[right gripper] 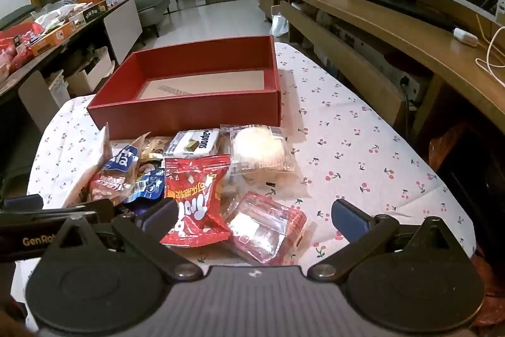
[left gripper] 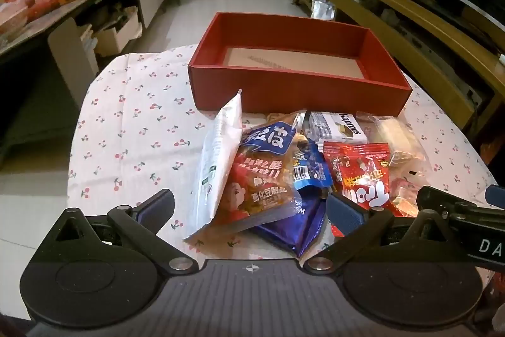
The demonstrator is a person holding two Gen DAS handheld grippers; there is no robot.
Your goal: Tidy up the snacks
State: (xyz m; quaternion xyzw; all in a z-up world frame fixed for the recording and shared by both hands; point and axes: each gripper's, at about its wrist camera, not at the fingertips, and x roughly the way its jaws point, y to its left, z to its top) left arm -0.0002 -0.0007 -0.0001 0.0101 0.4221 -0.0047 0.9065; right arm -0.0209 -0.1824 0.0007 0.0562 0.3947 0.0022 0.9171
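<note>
Both grippers, left gripper (left gripper: 249,209) and right gripper (right gripper: 252,215), spread wide, holding nothing. Crinkly snack packet pile (left gripper: 303,169) sits on the cherry-print tablecloth (left gripper: 135,128), right in front of the empty red cardboard box (left gripper: 300,90).
</note>
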